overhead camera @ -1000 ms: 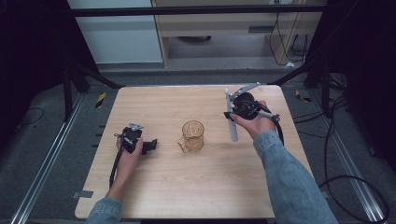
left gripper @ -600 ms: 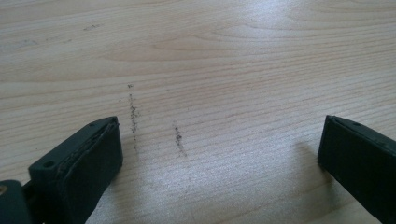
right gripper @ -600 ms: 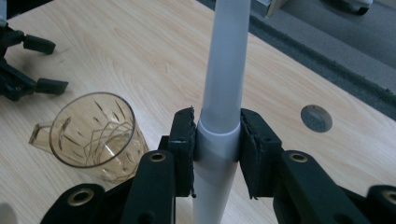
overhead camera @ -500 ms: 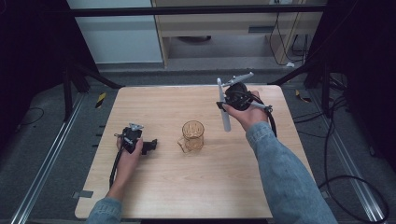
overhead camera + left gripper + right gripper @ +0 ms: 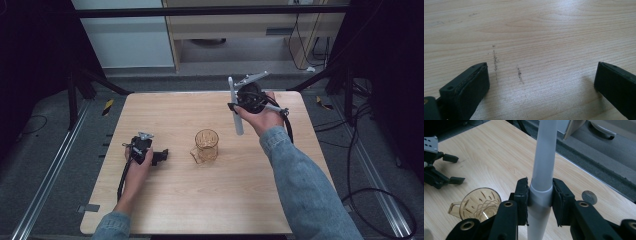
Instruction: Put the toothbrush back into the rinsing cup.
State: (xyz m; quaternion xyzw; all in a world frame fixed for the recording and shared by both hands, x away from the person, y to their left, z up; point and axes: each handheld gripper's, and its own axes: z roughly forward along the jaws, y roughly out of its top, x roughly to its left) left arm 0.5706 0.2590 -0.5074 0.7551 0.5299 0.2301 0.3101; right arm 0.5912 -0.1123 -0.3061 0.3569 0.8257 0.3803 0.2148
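Observation:
An amber cut-glass cup (image 5: pixel 206 145) with a handle stands near the middle of the wooden table (image 5: pixel 200 200); the right gripper view has the cup (image 5: pixel 480 203) low on the left. My right gripper (image 5: pixel 233 107) is raised above the table's far right part, shut on a pale grey tube (image 5: pixel 236 115). In its own view the black pads clamp the tube (image 5: pixel 544 157) at a ridge, right gripper (image 5: pixel 540 195). My left gripper (image 5: pixel 162 156) rests on the table left of the cup, jaws wide apart on bare wood, left gripper (image 5: pixel 541 77).
From the right gripper view, the left gripper (image 5: pixel 455 169) lies beyond the cup. A small round grey disc (image 5: pixel 589 197) sits near the table's edge. Dark floor, cables and metal rails (image 5: pixel 50 165) surround the table; cabinets stand behind.
My right hand has lifted the tube and carried it leftward and farther back, closer to above the cup. The left hand and the cup have stayed put.

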